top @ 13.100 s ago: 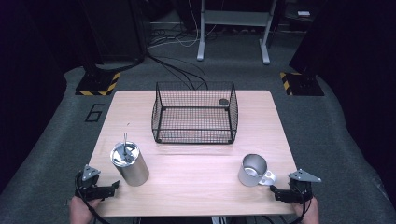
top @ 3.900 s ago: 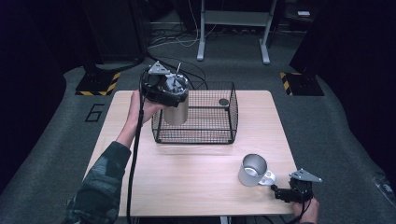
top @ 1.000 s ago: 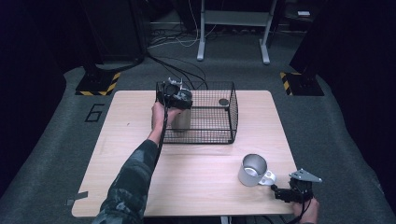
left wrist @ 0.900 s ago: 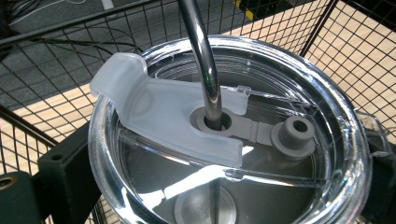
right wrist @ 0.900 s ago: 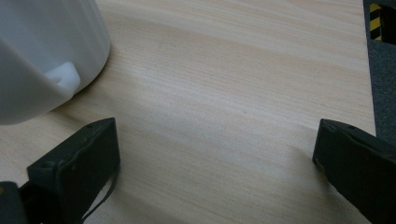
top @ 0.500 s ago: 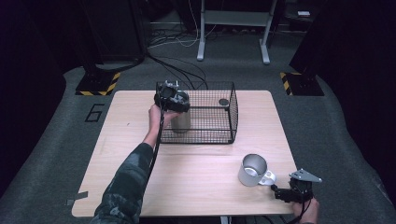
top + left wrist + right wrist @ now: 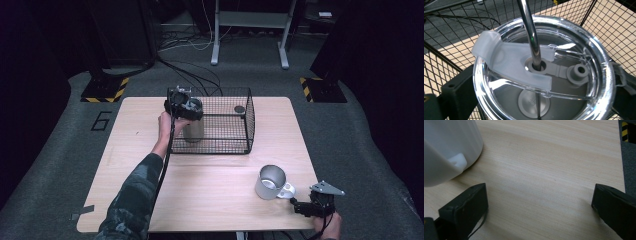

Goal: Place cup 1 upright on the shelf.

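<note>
A steel tumbler [image 7: 193, 131] with a clear lid [image 7: 541, 75] and a metal straw [image 7: 530, 32] sits upright inside the black wire basket [image 7: 248, 122], in its left part. My left gripper [image 7: 184, 105] is shut on the tumbler just below the lid, with a black jaw on each side in the left gripper view. Whether the tumbler rests on the basket floor I cannot tell. A metal mug [image 7: 271, 182] with a white handle stands at the front right of the table. My right gripper [image 7: 312, 205] lies just right of it, open and holding nothing, and the mug [image 7: 446, 150] shows beside its left jaw.
A small dark round object [image 7: 239, 109] lies in the basket's far right corner. The wooden table [image 7: 215, 200] has bare room between basket and mug. Grey carpet, cables and stand legs surround the table.
My left gripper took the tumbler from the table's front left, carried it over the basket and has lowered it inside over the last second. The right gripper and mug have stayed put.
</note>
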Tool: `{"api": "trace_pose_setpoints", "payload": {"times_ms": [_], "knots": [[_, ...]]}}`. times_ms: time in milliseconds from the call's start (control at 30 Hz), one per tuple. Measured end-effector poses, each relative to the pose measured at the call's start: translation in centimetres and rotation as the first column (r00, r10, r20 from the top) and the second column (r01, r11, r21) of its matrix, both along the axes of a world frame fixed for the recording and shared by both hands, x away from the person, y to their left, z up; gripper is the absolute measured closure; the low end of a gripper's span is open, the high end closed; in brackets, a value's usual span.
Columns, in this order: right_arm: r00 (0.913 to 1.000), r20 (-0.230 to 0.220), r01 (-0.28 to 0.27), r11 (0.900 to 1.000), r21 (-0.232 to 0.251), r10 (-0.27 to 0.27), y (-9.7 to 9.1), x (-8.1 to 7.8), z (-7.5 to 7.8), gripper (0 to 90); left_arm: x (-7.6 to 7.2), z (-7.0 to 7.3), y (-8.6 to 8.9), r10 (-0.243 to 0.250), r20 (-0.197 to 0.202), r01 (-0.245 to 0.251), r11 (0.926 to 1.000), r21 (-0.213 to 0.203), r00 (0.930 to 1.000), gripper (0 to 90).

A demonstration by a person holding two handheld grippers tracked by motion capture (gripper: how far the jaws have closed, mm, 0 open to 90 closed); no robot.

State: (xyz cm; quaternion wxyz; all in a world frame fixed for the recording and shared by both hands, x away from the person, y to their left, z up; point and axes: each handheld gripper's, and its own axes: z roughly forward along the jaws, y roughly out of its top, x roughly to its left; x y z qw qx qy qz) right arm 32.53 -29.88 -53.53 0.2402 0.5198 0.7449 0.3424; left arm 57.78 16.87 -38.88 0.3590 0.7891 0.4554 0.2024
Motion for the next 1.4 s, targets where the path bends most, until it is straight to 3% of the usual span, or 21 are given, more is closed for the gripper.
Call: {"api": "trace_pose_setpoints", "payload": {"times_ms": [400,733,967,1133,1400], "knots": [[1.0000,-0.001,-0.001,1.0000,0.000,0.001,0.0,0.0,0.0,0.4,-1.1,2.3,0.1,-0.011,0.040,0.010,0.9998,0.020,0.9992,0.0],[1.0000,-0.001,-0.002,1.0000,0.000,0.002,0.0,0.0,0.0,0.4,-2.3,4.4,1.0,-0.027,0.042,0.026,0.9995,0.019,0.9988,0.0],[1.0000,0.000,0.000,1.0000,0.000,0.000,0.0,0.0,0.0,0.4,-4.2,5.9,1.9,-0.072,0.052,0.072,0.9974,0.008,0.9960,0.0],[1.0000,-0.001,-0.001,1.0000,0.000,0.001,0.0,0.0,0.0,0.4,-5.7,6.0,2.7,-0.102,0.047,0.101,0.9947,0.018,0.9937,0.0],[1.0000,-0.004,0.002,1.0000,0.003,-0.002,0.0,0.0,0.0,0.4,-8.9,6.0,3.9,-0.143,0.089,0.140,0.9894,0.036,0.9857,0.0]]}}
